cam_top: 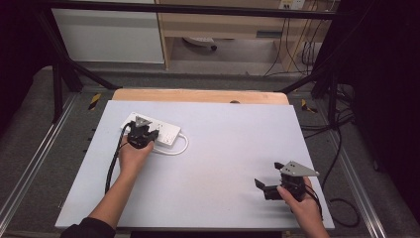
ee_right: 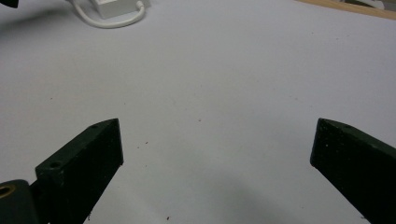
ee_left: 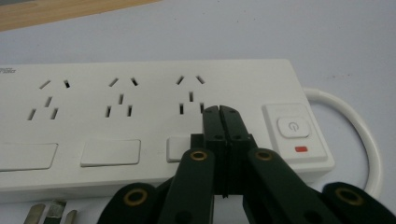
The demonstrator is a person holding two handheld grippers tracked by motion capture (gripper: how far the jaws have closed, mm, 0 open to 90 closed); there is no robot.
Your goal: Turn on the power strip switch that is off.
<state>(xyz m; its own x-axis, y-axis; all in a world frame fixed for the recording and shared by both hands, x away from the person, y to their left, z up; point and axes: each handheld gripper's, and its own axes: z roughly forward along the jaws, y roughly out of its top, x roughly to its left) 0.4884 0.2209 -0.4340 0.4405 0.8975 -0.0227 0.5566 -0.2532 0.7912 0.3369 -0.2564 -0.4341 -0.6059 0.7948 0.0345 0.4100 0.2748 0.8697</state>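
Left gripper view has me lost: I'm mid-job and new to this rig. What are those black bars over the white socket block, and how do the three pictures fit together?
No robot arm here: a person holds a two-jaw gripper in each hand. The high view looks down on the grey table. Each of the other two pictures comes from a camera riding on one gripper, looking along its black jaws.

The black bars are the left gripper, jaws shut with nothing between them, tips over the white power strip beside its power button. I cannot tell if they touch it. A plug's prongs show at the bottom left.

The right gripper is open, holds nothing, and sits low over bare table, with the strip's cable far off.
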